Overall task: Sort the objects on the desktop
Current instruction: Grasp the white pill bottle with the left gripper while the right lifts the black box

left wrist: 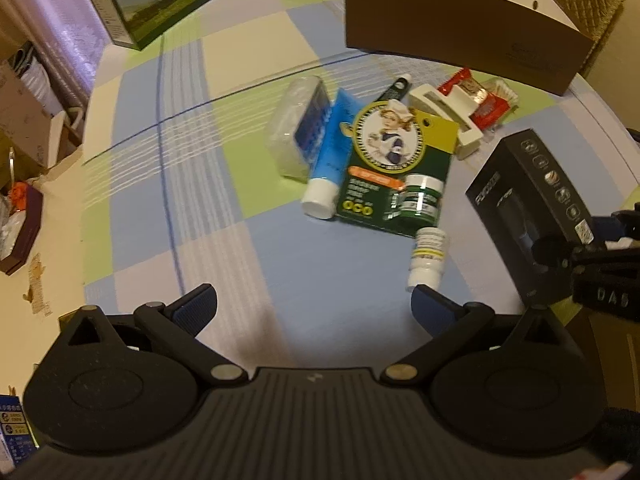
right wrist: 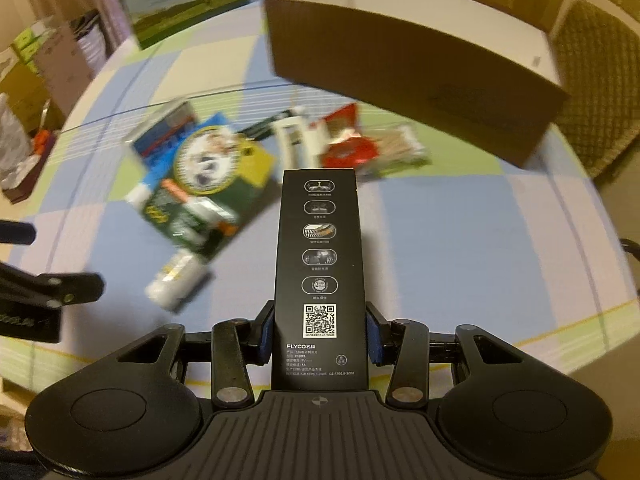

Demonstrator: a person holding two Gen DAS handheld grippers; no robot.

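Observation:
My right gripper (right wrist: 320,336) is shut on a tall black shaver box (right wrist: 318,240), its blue pads (right wrist: 265,336) pressing both narrow sides near the bottom end. The same black box (left wrist: 528,192) shows at the right of the left wrist view, lifted off the checked tablecloth. My left gripper (left wrist: 312,300) is open over bare cloth with nothing between its fingers. Ahead of it lies a pile: a green carded pack (left wrist: 388,168), a blue tube (left wrist: 328,152), a small white bottle (left wrist: 426,260), a clear plastic case (left wrist: 298,128), a white holder (left wrist: 448,116) and a red snack packet (left wrist: 476,96).
An open brown cardboard box (right wrist: 400,60) stands at the back right of the table. A green printed carton (left wrist: 160,0) sits at the back left. Cartons and bags crowd the floor beyond the left table edge. A woven chair (right wrist: 600,92) is at the far right.

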